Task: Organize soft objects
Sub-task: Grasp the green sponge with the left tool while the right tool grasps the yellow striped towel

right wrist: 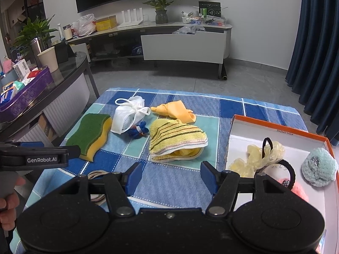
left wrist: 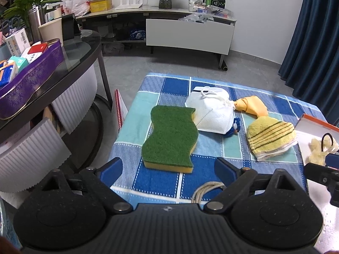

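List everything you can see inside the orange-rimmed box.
Inside the orange-rimmed box: a pale yellow scrunchie with a black hair tie, a light blue knitted ball and something pink. The right gripper hides the box's near part.

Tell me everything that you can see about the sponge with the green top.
The sponge has a rough green scouring layer on top of a yellow foam body, with wavy long sides. It lies flat, green side up, on the blue checked cloth, near its left edge. At its far corner it touches, or nearly touches, the white face mask. No tool holds it; the left tool is open in front of its near end.
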Demonstrator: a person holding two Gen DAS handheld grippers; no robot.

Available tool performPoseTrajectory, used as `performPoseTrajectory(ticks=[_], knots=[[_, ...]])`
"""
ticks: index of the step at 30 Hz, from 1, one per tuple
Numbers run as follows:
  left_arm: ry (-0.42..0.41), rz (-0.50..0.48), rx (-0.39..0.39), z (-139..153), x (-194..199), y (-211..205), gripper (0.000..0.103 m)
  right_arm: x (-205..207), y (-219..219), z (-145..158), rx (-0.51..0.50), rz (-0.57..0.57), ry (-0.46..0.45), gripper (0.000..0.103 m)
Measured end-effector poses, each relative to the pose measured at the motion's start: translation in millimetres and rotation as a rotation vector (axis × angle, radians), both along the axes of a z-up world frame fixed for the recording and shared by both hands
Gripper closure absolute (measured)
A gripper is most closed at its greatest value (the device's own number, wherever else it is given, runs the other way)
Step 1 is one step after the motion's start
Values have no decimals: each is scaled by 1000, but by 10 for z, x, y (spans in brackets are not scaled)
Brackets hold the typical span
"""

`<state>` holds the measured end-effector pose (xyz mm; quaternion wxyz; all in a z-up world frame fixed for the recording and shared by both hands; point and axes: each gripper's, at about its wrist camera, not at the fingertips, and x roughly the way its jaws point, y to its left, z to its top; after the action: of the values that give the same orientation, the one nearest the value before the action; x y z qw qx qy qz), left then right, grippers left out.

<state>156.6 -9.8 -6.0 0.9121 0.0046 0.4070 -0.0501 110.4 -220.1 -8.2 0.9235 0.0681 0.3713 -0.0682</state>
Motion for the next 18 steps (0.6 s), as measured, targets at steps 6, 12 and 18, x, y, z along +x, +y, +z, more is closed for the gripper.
performPoseTrajectory(ticks=[6, 12, 18], knots=[[-1, -16, 24, -64, 148, -53, 5, 89, -59, -33, 3, -11, 0, 27], [19, -25, 50, -173, 318, -73, 4, 169, -121, -67, 4, -17, -1, 27], [36, -33, 55, -268, 433, -73, 3, 276, -202, -58, 14, -10, -22, 22]])
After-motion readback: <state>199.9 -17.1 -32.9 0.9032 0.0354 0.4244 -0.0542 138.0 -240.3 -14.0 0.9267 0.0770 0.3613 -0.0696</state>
